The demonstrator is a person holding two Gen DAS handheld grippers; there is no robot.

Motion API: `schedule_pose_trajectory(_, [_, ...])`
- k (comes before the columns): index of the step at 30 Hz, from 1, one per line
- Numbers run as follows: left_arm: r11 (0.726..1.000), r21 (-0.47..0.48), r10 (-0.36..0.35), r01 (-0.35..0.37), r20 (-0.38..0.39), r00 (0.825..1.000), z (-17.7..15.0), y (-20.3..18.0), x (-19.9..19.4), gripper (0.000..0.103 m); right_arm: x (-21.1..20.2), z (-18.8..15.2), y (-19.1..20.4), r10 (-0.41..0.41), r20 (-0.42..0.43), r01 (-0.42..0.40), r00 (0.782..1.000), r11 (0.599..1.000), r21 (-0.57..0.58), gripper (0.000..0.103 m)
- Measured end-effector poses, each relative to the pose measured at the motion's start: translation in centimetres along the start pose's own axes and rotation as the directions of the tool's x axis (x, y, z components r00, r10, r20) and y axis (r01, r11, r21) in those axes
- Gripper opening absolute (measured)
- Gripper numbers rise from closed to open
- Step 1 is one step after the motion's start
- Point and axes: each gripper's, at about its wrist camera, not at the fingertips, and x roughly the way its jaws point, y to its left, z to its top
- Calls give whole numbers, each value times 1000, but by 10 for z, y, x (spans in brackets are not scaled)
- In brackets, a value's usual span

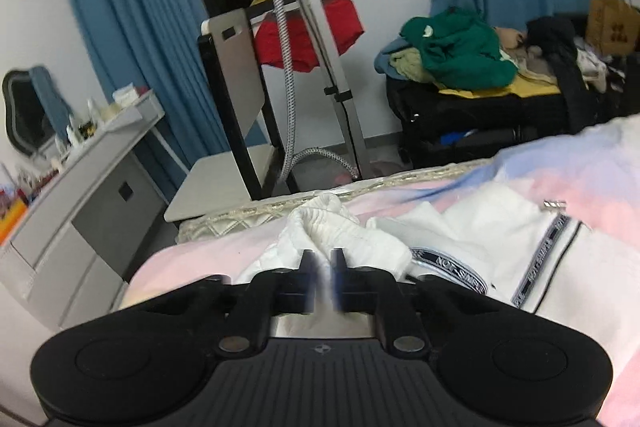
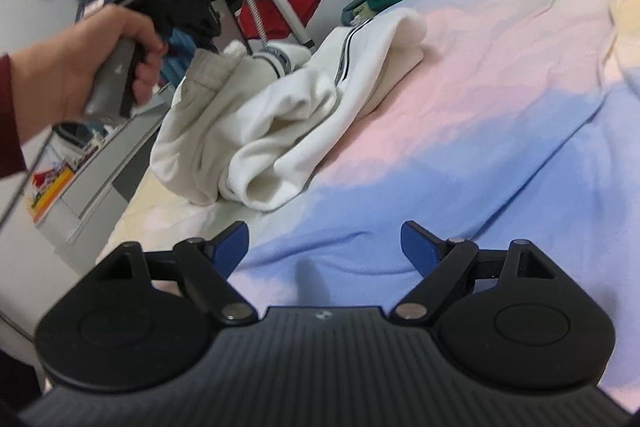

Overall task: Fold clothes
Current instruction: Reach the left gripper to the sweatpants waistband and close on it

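- The left gripper (image 1: 323,259) has its fingers drawn nearly together, only a thin slit showing between them; the tips are smeared by blur.
- Whether cloth is caught in that slit cannot be told: a bunched fold of the white garment (image 1: 472,239) rises just past the fingertips, and in the right wrist view the garment's upper edge lifts toward that gripper (image 2: 188,31), with the contact itself hidden.
- A hand (image 2: 76,67) with a dark red sleeve at the wrist grips the handle of the left gripper, above the bed's left edge.
- The white garment, trimmed with dark lettered bands and thin dark stripes, lies crumpled on the bed (image 2: 500,75), near the bed's left side, its folds piled loosely over one another.
- The bed is covered by a sheet in pink, pale blue and cream.
- The right gripper (image 2: 324,247) is spread wide, its blue-padded fingers (image 2: 230,243) well apart with only bare sheet between them; the garment lies ahead and to the left, not touching it.
- Beyond the bed stand a chair (image 1: 232,99), a garment steamer (image 1: 296,39) and a heap of clothes (image 1: 460,55) with a green piece on top.
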Motion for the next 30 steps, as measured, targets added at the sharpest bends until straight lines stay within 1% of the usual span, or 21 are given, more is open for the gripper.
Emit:
schedule_pose_trajectory(3, [999,31,-35,33,57,998,-5,1,-28,6,2,-1,1,-3,4,3,1000,1000,-27,85])
schedule_pose_trajectory(5, [998,40,-61,58,93,994,-9,4,-55,5,0,-1,0,-1,21,2,1000,1000,-26,85])
schedule_pose_trajectory(7, [995,32,-99,95,146,984,-16,13,-86,3,-5,0,0,4,49,-3,999,1000,-26,85])
schedule_pose_trajectory(9, [991,25,-134,132,225,965,-28,28,-123,0,-13,1,3,14,98,-10,995,999,-44,85])
schedule_pose_trajectory(11, [987,30,-160,158,309,938,-47,47,-161,0,-25,1,12,38,163,-22,986,995,-99,85])
schedule_pose_trajectory(12, [985,35,-171,170,350,921,-57,57,-180,0,-31,1,17,60,192,-37,980,992,-122,85])
schedule_pose_trajectory(13, [983,34,-181,181,377,909,-67,67,-196,0,-37,1,21,78,210,-50,975,989,-137,85])
schedule_pose_trajectory(14, [981,22,-188,194,379,906,-78,76,-206,0,-40,1,25,90,219,-59,972,988,-145,85])
schedule_pose_trajectory(15, [978,12,-196,207,372,907,-89,86,-214,0,-43,1,28,97,221,-65,970,987,-147,85])
schedule_pose_trajectory(17, [976,10,-209,218,326,922,-110,100,-217,0,-48,1,37,95,211,-64,973,987,-148,85])
schedule_pose_trajectory(19, [977,12,-207,213,291,934,-128,111,-212,0,-54,0,41,89,211,-56,974,986,-156,85])
schedule_pose_trajectory(21, [978,-3,-200,208,255,946,-138,117,-203,1,-59,0,47,72,219,-33,973,984,-176,85])
schedule_pose_trajectory(23, [980,-18,-188,200,270,944,-135,121,-195,5,-61,0,51,53,220,-11,974,982,-188,85])
schedule_pose_trajectory(24, [980,-25,-182,197,278,943,-134,123,-190,15,-60,-1,52,44,214,-3,976,982,-189,85])
schedule_pose_trajectory(25, [981,-29,-176,192,286,942,-131,123,-186,29,-58,-2,53,39,205,-1,978,983,-185,85])
schedule_pose_trajectory(26, [981,-32,-173,190,294,940,-123,121,-179,37,-57,-3,53,35,197,1,980,983,-181,85])
schedule_pose_trajectory(27, [980,-42,-174,195,299,938,-113,116,-171,46,-54,-4,54,32,191,3,981,983,-182,85])
schedule_pose_trajectory(29, [978,-62,-174,201,300,938,-93,108,-153,55,-47,-4,55,18,176,17,984,981,-196,85])
schedule_pose_trajectory(30, [977,-78,-167,196,283,945,-81,102,-140,59,-44,-5,55,10,166,24,986,980,-200,85])
